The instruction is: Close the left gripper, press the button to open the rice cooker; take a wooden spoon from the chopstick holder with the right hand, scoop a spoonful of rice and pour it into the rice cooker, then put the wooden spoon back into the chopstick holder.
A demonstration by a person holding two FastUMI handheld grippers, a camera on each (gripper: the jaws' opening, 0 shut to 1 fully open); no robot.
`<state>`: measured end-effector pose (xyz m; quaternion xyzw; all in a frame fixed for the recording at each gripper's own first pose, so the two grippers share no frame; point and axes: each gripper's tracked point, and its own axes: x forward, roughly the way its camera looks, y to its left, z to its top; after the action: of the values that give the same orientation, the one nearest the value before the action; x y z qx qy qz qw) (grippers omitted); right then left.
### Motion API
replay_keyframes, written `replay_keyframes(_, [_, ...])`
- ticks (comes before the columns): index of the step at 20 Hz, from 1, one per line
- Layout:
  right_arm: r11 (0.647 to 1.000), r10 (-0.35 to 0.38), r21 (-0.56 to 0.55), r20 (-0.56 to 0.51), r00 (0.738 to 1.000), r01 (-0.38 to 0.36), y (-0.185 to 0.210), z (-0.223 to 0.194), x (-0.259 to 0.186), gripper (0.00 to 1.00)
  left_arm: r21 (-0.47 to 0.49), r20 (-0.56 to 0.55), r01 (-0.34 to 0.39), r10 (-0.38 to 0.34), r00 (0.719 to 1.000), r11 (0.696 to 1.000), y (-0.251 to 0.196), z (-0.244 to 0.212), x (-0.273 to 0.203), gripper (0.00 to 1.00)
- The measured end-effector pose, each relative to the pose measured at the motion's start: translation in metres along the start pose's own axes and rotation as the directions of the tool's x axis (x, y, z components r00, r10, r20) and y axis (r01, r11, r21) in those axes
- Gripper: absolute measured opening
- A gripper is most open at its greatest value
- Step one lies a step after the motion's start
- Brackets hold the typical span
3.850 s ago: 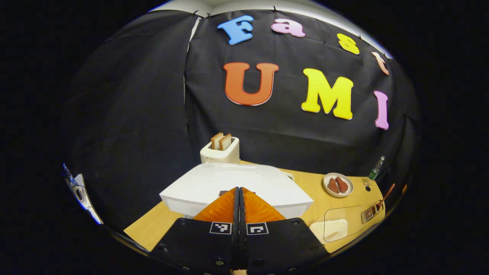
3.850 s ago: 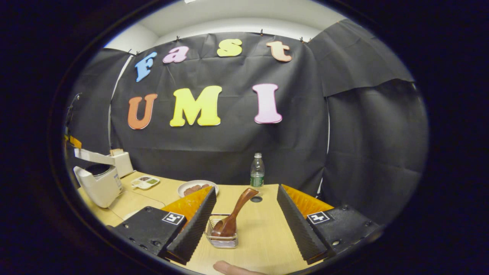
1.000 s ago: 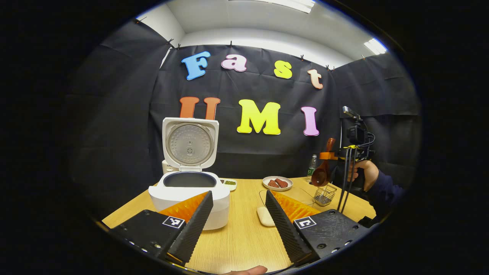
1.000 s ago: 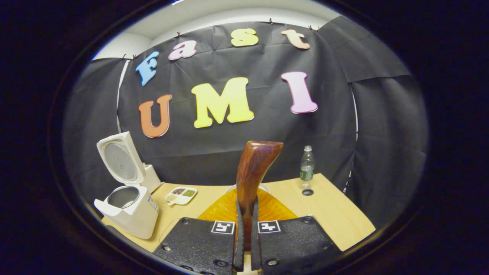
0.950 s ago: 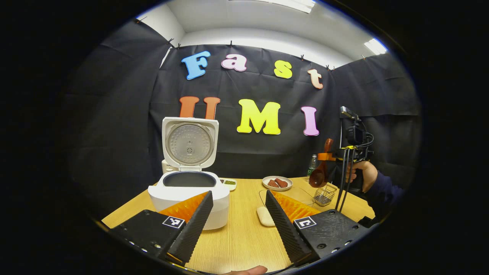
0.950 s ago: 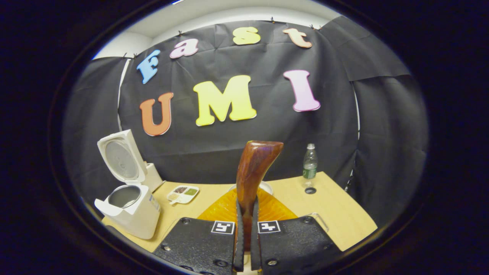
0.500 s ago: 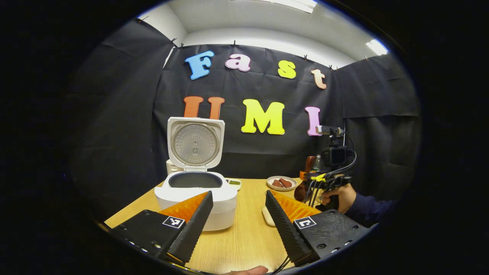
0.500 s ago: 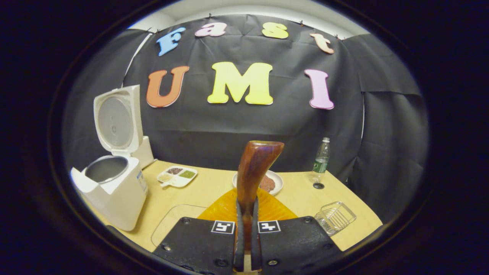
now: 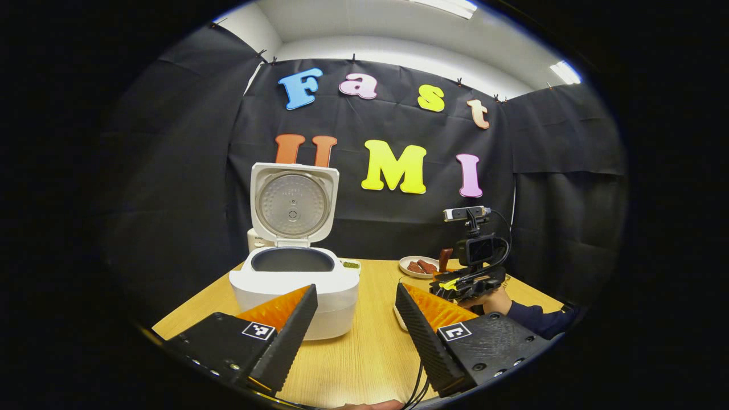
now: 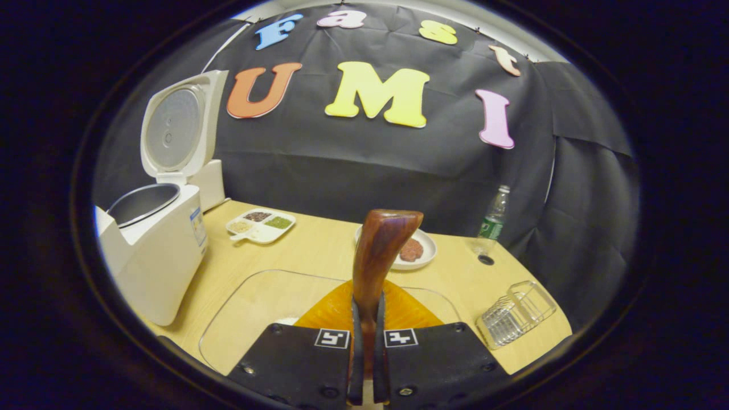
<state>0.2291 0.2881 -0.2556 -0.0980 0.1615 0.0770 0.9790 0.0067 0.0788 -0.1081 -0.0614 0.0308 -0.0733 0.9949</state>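
The white rice cooker (image 9: pixel 291 285) stands open with its lid (image 9: pixel 291 202) upright and its dark pot bare; it also sits at the left (image 10: pixel 151 250). My left gripper (image 9: pixel 353 324) is open and empty, just short of the cooker. My right gripper (image 10: pixel 364 319) is shut on the brown wooden spoon (image 10: pixel 380 250), whose handle end points up while its bowl is hidden below the fingers. It hovers low over the clear rice tray (image 10: pixel 273 296). The wire chopstick holder (image 10: pixel 515 313) is to its right. A hand holds the right gripper (image 9: pixel 470 273) beside the cooker.
A plate of meat (image 10: pixel 422 250), a small divided condiment dish (image 10: pixel 261 224) and a plastic bottle (image 10: pixel 492 219) stand toward the back of the wooden table (image 10: pixel 319 245). A white toaster (image 10: pixel 212 182) sits behind the cooker. A cable trails at the table's front edge (image 9: pixel 418 387).
The cooker lid, shut 3.9 s ago, is up, and my left gripper has opened and backed off. My right gripper took the spoon and lowered it leftward over the clear tray.
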Motion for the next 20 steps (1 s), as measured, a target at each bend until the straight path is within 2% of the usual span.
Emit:
replay_keyframes(2, [0.994, 0.104, 0.028, -0.009, 0.994, -0.104, 0.025, -0.001, -0.005, 0.08, -0.014, -0.003, -0.008, 0.008, 1.0, 1.0, 0.005, -0.002, -0.001, 0.89])
replay_keyframes(4, [0.974, 0.217, 0.077, -0.036, 0.976, -0.214, 0.048, -0.002, -0.013, 0.09, -0.028, -0.007, -0.013, 0.013, 1.0, 1.0, 0.009, -0.003, -0.003, 0.89])
replay_keyframes(7, [0.949, 0.298, 0.126, -0.071, 0.952, -0.288, 0.06, -0.004, -0.016, 0.09, -0.044, -0.001, -0.009, 0.009, 1.0, 0.999, 0.011, -0.001, -0.009, 0.89])
replay_keyframes(9, [0.919, 0.369, 0.191, -0.108, 0.923, -0.345, 0.069, -0.009, -0.017, 0.09, -0.048, 0.0, -0.006, 0.006, 1.0, 0.999, 0.01, -0.001, -0.007, 0.89])
replay_keyframes(12, [0.875, 0.436, 0.302, -0.15, 0.887, -0.379, 0.065, -0.01, -0.015, 0.09, -0.05, -0.003, -0.009, 0.009, 1.0, 0.999, 0.01, -0.002, -0.008, 0.92])
replay_keyframes(16, [0.78, 0.526, 0.487, -0.166, 0.834, -0.394, 0.053, -0.011, -0.016, 0.09, -0.046, -0.007, -0.017, 0.016, 1.0, 0.999, 0.011, -0.003, -0.009, 0.92])
replay_keyframes(18, [0.725, 0.551, 0.565, -0.132, 0.824, -0.394, 0.042, -0.006, -0.019, 0.09, -0.049, -0.012, -0.015, 0.014, 1.0, 0.999, 0.01, -0.003, -0.009, 0.92])
replay_keyframes(20, [0.679, 0.553, 0.621, -0.08, 0.83, -0.392, 0.03, 0.001, -0.019, 0.09, -0.044, -0.018, -0.013, 0.012, 1.0, 0.999, 0.011, -0.004, -0.01, 0.92])
